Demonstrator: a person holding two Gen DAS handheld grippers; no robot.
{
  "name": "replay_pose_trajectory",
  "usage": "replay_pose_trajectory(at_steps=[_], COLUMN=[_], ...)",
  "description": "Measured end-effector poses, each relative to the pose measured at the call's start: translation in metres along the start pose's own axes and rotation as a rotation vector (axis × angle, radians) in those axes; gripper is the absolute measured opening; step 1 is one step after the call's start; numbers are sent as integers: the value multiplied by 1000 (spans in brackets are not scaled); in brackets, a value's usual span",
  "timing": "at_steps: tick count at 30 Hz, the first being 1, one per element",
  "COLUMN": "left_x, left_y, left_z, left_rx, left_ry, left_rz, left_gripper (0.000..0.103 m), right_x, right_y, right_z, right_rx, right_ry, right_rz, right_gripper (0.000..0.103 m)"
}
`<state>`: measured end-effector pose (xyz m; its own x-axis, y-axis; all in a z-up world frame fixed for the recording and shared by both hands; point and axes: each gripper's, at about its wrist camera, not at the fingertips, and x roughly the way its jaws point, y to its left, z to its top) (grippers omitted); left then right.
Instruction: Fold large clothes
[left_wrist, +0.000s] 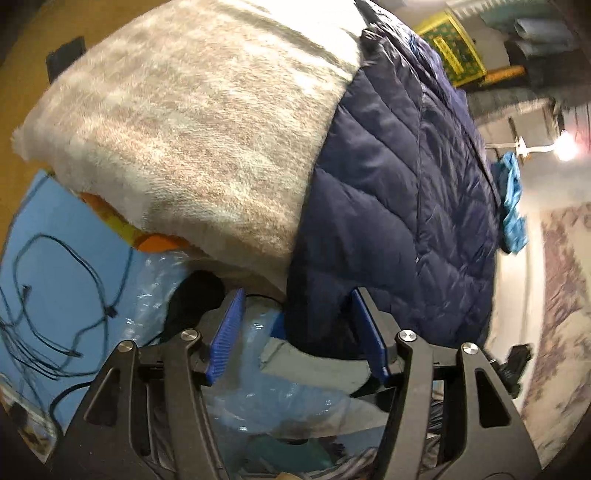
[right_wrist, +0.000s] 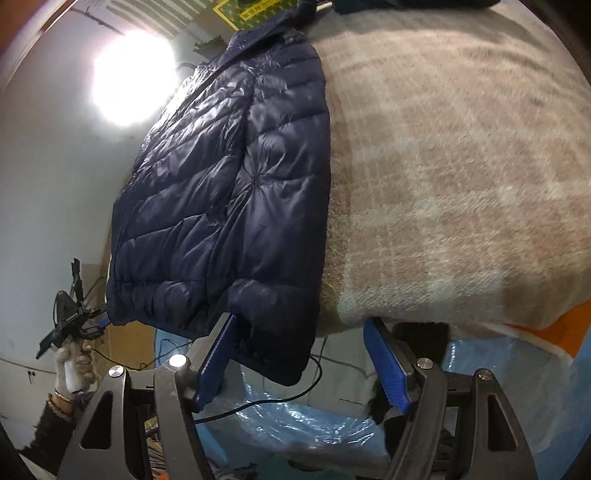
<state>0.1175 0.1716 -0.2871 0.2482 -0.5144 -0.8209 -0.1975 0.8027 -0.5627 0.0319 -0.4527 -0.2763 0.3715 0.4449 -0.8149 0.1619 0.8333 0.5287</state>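
On a bed covered by a beige checked blanket (left_wrist: 192, 122) lies a navy quilted jacket (left_wrist: 399, 206), spread flat along the blanket's edge with its hem hanging over the near side. In the left wrist view the left gripper (left_wrist: 297, 332) hovers at that hem, jaws apart, blue pads on either side of the jacket's lower corner but not pressed on it. In the right wrist view the right gripper (right_wrist: 299, 354) sits likewise wide open, the jacket's (right_wrist: 236, 192) hanging corner just between its fingers, the left pad (right_wrist: 216, 358) touching or nearly touching the fabric; I cannot tell which. The blanket (right_wrist: 461, 166) fills the right of that view.

Below the bed, clear plastic wrap (left_wrist: 295, 402) covers pale blue bedding, and black cables (left_wrist: 55, 295) loop over a blue sheet at left. An orange and yellow cloth (left_wrist: 129, 229) peeks from under the blanket. A light blue cloth (left_wrist: 511, 203) hangs beyond the jacket. A yellow and green sign (left_wrist: 452, 48) stands at the far end; its writing is too blurred to read. A lamp (right_wrist: 129, 77) glares on the wall. A gloved hand (right_wrist: 72, 365) holding the other gripper shows at lower left of the right view.
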Motion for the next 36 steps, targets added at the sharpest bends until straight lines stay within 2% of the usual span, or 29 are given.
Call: replay_pose_trajectory(at_steps=[3,10,11,12,13,14,15,17,21,24,26,27,30,33,36], left_x=[3,19,19,19,18,15,12,5,-35,-64,-67,-61,-34,-26,-49], left_y=[4,7,5,4,2,-2,-5,-12,-34,-48,-51,-51,-38,-30,-41], left_z=[4,-2,-3,-3,-4,-5,-5,-7,-9,-14,-18,-20,-21,-21,-15], left_rx=[-36,-62,-64,-62,-55,-41,-31,-14,14,56,72,79,23,-26,-7], left_ry=[7,62,62,63,61,48,40,14,-103,-176,-180,-162,-85,-72,-122], left_rz=[-51,-116,-124,-140,-145,-142,-144,-145,-228,-255,-236,-202,-142,-144,-184], left_gripper=[61,60,50,35,30,19,10,7,5,5,5,5,4,4,4], right_x=[4,19,21,22,22,23,22,17,-15,-47,-58,-58,-34,-21,-43], right_y=[0,7,9,11,13,16,17,21,33,42,44,44,39,28,29], right_z=[2,3,3,3,4,4,4,6,12,15,14,13,9,8,18], right_rx=[7,-6,-10,-16,-20,-23,-23,-29,-64,-88,-103,-112,-117,-94,-77], right_ry=[10,59,65,69,72,75,77,62,-15,-88,-118,-122,-56,-12,-56], right_rz=[31,93,102,109,117,129,148,166,162,160,150,134,60,19,72], right_gripper=[70,41,35,32,26,17,12,5,3,2,2,2,1,1,1])
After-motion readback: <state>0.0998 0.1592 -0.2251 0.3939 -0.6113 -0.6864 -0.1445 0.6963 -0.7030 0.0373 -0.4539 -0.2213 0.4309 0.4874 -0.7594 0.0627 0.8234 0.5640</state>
